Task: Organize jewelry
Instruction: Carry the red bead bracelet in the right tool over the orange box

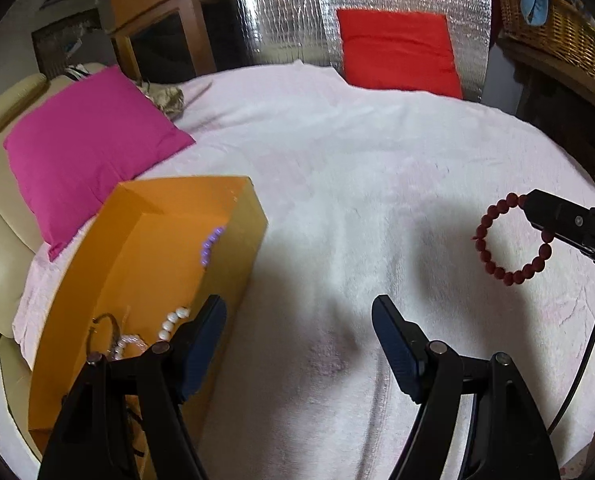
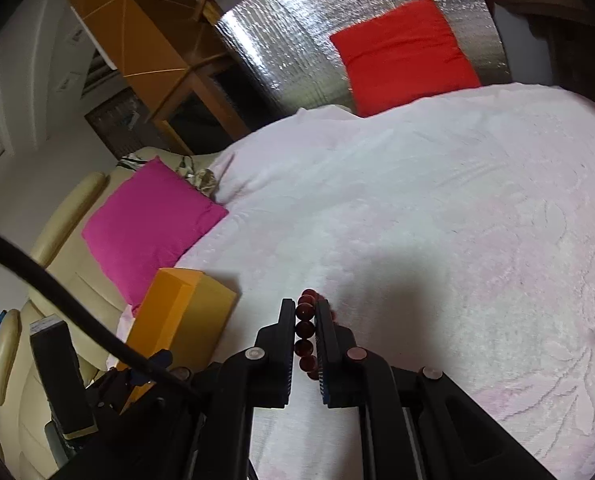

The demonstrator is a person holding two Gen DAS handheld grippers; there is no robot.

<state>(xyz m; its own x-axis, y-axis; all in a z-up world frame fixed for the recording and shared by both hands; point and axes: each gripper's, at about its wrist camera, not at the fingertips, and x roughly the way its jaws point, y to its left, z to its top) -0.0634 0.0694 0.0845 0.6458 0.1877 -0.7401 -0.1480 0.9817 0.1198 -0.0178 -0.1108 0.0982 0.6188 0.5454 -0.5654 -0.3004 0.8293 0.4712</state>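
Beads of dark red, strung into a round bracelet (image 1: 513,240), hang from the right gripper (image 2: 306,344), whose two black fingers are pressed together on one stretch of the string; in the right wrist view several of the beads sit in a line between the pads while the top of the loop pokes out past the fingertips. Seen from the left wrist view, the rest of that ring dangles free in the air above the fluffy white blanket (image 1: 357,184), well to the right of the open orange cardboard box (image 1: 149,264). The left gripper (image 1: 299,344) hovers just beside the box, on its right; its jaws stand wide apart with nothing between them, only blanket showing in the gap, and its left finger overlaps the box's near right wall in the picture. Inside the box lie a strand of white pearl-like beads (image 1: 173,322), a pale pink beaded piece (image 1: 127,346) just left of the pearls, a thin dark cord loop (image 1: 105,322) farther left, and a short line of small purple beads (image 1: 211,242) against the far right wall. A magenta square cushion (image 1: 89,148) rests behind the box, touching its far corner in the picture, and a red square cushion (image 1: 397,52) leans against a silver foil panel (image 1: 281,12) well beyond the box, at the blanket's far edge.
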